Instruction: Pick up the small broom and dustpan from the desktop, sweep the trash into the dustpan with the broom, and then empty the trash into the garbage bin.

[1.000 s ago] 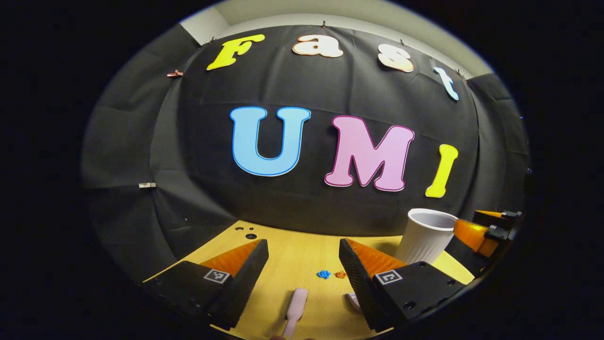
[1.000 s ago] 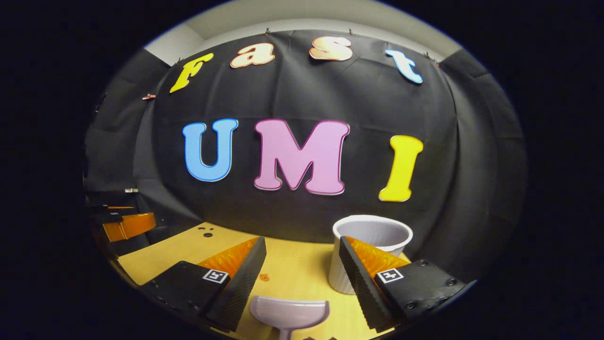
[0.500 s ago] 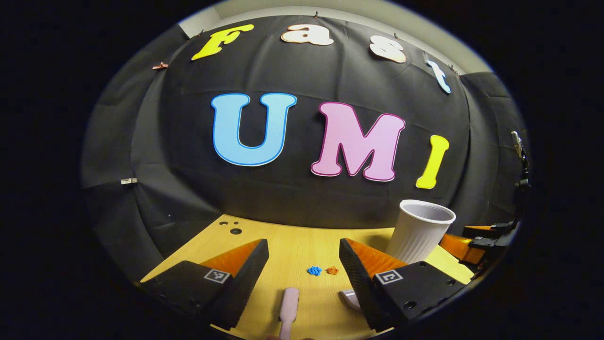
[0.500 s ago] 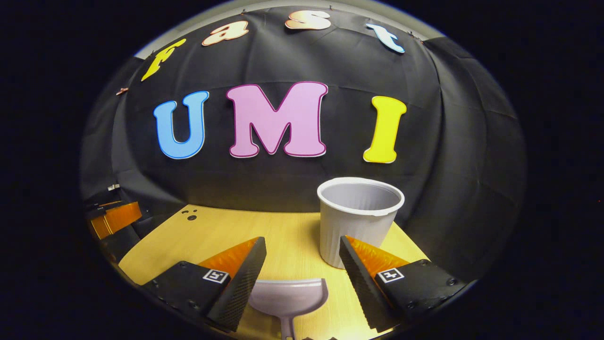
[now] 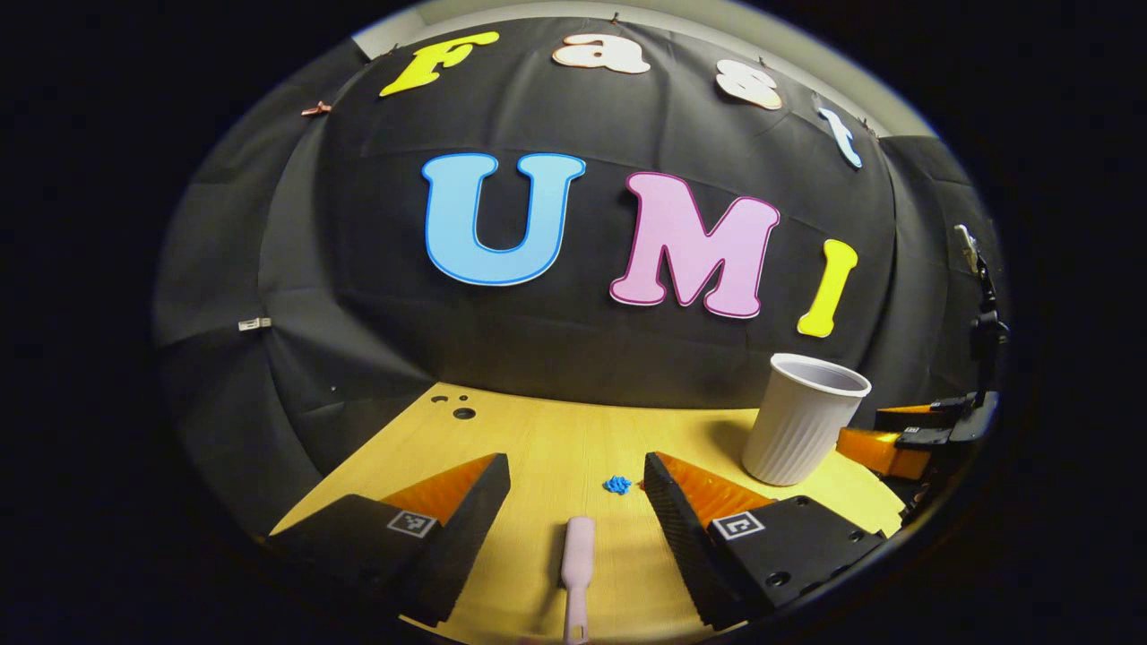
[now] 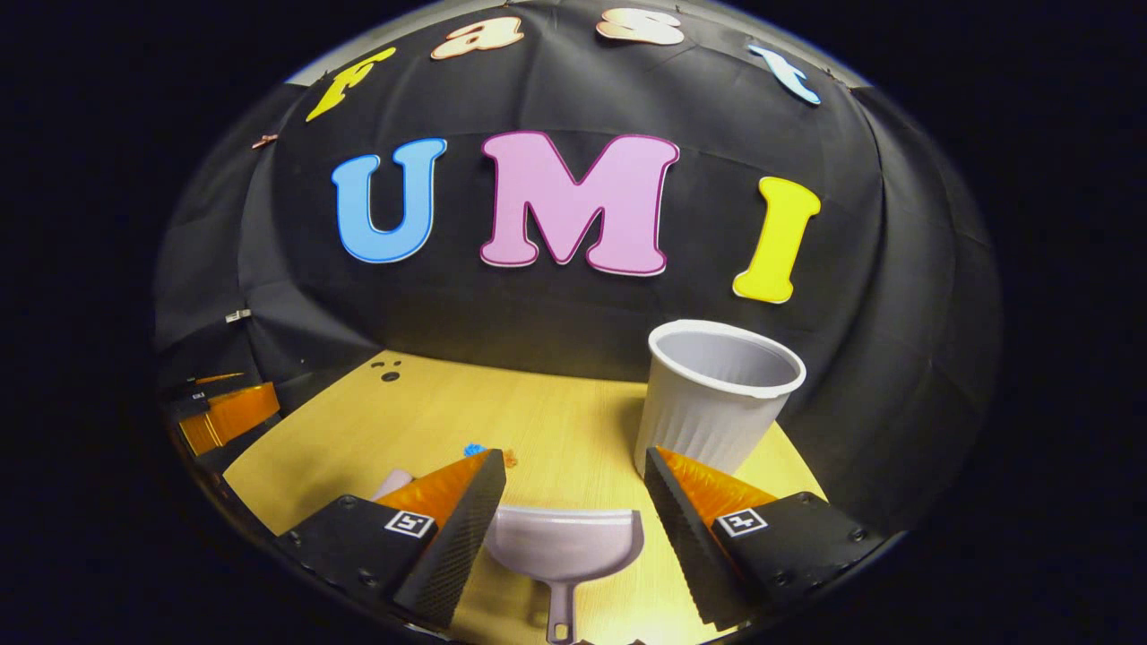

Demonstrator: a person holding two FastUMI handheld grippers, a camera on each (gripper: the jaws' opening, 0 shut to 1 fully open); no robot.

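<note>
Risk is sitting mainly in the two pickups, neither of which is done yet. Left gripper (image 5: 576,488) is hanging over the yellow desktop (image 5: 538,439) with its jaws standing wide apart and holding nothing; the small pink broom (image 5: 578,555) is lying flat between them, long axis running away from the camera. Right gripper (image 6: 573,488) is likewise gaping and empty, with the pale dustpan (image 6: 564,546) lying between its fingers, handle pointing back toward the camera.

Blue scrap (image 5: 616,485) and an orange scrap (image 6: 511,460) beside it are lying just ahead of the broom. White ribbed cup (image 6: 717,399), judged to be serving as the garbage bin, is standing upright near the right gripper.

Concerns, as judgements:
- Both tools are lying low on the desktop, so fingers could be scraping the surface or pinching off-centre, letting a handle swivel.
- Scraps look light and could be scattering under a hard stroke.
- Cup looks light; a knock from the right gripper could be tipping it.
</note>
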